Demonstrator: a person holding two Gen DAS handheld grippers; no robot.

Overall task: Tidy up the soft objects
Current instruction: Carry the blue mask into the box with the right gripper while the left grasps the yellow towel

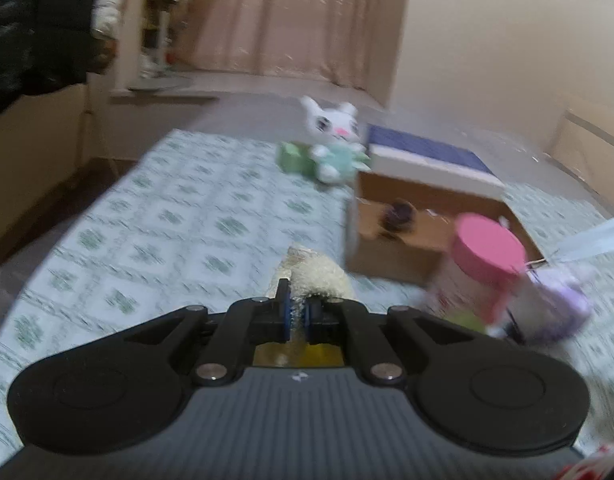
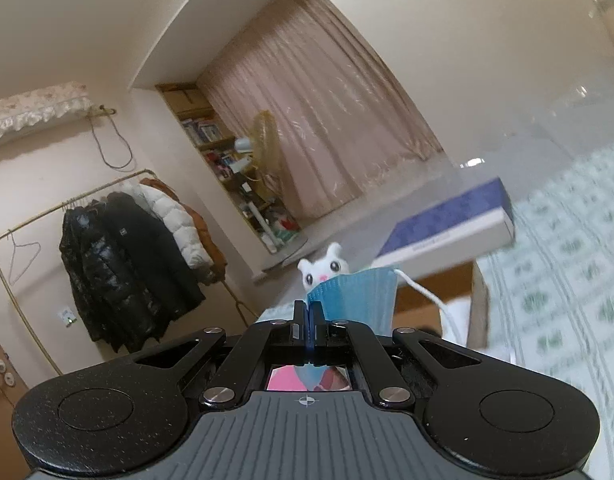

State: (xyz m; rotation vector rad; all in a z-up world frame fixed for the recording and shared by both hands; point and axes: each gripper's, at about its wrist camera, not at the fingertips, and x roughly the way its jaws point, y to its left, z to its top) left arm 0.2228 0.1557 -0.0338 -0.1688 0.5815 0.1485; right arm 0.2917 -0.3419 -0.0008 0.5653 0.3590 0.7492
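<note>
Two soft things held: cream fuzzy cloth (image 1: pixel 313 274) in my left hand-held gripper (image 1: pixel 297 312), blue face mask (image 2: pixel 357 298) in my right hand-held gripper (image 2: pixel 308 320), both clamped by an edge so they hang free
Likely target: cardboard box (image 1: pixel 391 254) on the bed (image 1: pixel 167 220)
Waiting: plush bunny (image 1: pixel 331 136) beside the box
Blur: pink-lidded jar (image 1: pixel 483 268) unclear

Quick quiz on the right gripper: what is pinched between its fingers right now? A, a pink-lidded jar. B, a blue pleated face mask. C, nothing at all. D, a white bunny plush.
B: the right gripper has its fingers closed on the edge of the blue pleated face mask, whose white ear loop trails off to the side; the white bunny plush sits farther back, behind the mask.
</note>
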